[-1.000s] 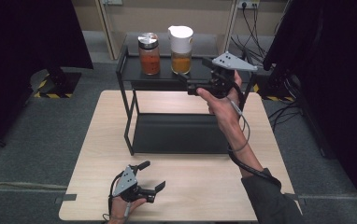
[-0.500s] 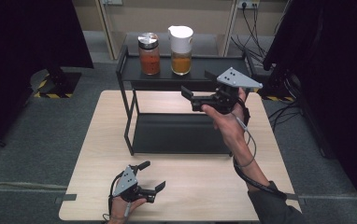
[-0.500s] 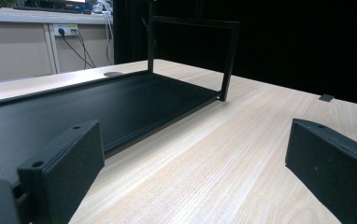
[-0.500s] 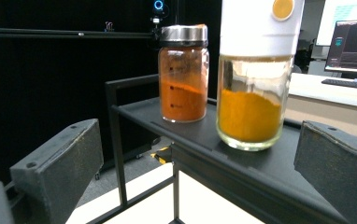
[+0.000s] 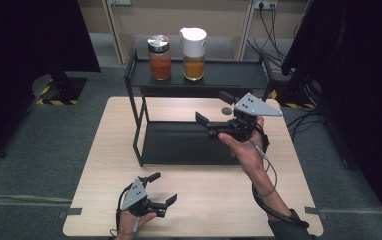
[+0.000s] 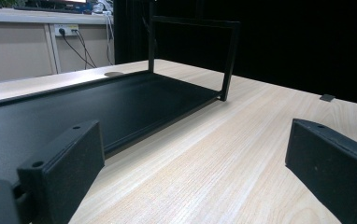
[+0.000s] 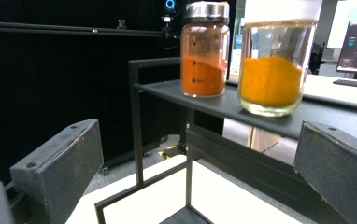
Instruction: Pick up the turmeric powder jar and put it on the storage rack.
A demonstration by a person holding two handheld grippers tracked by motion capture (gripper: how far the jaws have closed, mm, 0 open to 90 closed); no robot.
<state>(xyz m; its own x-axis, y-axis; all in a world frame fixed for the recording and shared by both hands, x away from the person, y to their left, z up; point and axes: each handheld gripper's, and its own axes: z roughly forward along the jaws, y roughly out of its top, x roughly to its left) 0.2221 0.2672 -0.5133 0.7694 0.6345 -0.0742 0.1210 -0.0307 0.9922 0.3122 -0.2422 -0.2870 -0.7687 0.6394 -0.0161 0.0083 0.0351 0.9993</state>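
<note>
A black two-tier rack (image 5: 139,125) stands on the wooden table (image 5: 209,200). Its top shelf (image 7: 214,105) carries a red-spice jar (image 5: 159,57) with a metal lid and, to its right, a yellow-spice jar (image 5: 193,46) with a white lid. My right gripper (image 5: 214,108) is held open and empty in the air before the top shelf, over the lower shelf's right part. It faces the red-spice jar (image 7: 203,51) and the yellow-spice jar (image 7: 272,65). My left gripper (image 5: 162,188) rests open and empty near the table's front edge, looking across the lower shelf (image 6: 97,102).
A small round grommet (image 5: 226,110) sits in the table behind the right gripper. Cables (image 5: 271,30) and a wall socket lie beyond the rack. Black curtains hang on both sides. Bare wood lies in front of the rack.
My right gripper has drawn back from the top shelf toward the person, its jaws still open. The left gripper has stayed where it was.
</note>
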